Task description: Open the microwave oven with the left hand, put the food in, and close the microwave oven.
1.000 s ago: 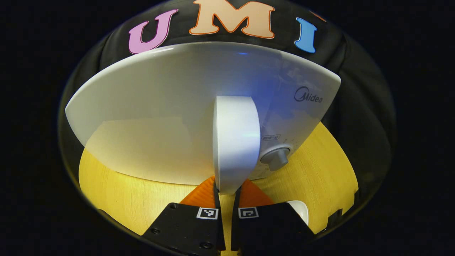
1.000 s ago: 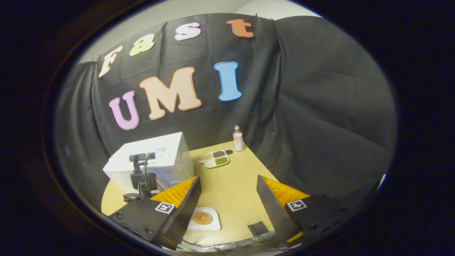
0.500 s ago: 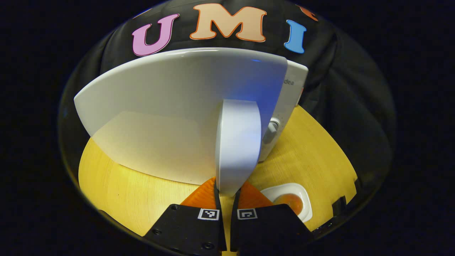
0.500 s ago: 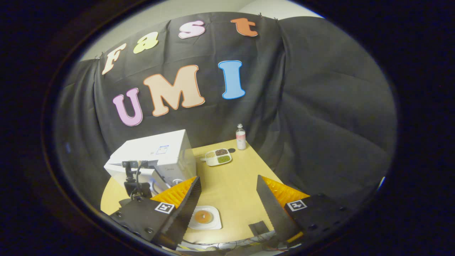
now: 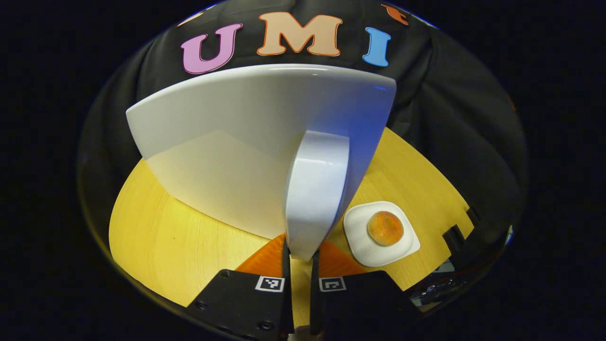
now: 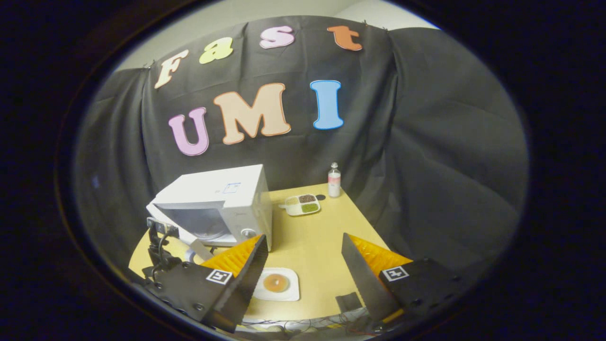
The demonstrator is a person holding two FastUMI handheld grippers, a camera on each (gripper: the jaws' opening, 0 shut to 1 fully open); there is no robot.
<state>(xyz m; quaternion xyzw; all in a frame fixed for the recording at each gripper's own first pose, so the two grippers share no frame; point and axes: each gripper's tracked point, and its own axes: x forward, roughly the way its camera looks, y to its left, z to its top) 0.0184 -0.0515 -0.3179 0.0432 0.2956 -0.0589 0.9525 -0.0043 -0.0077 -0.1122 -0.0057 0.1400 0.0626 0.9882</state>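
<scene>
Glossy white plastic-looking microwave door (image 5: pixel 246 142) and smooth handle (image 5: pixel 315 189); beneath them a matt, light wood-grain table (image 5: pixel 156 237). Beside the handle, a smooth white plate (image 5: pixel 364 241). Behind the microwave (image 6: pixel 222 199), matt creased black cloth (image 6: pixel 426 166)

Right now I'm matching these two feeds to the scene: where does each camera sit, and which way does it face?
Left gripper view: rides the left gripper, close against the microwave door, facing its handle, which both fingers clamp.
Right gripper view: rides the right gripper, high and back, looking down over the table at the microwave; its fingers stand open.
Shared: the plate with the bun, and the door.
</scene>
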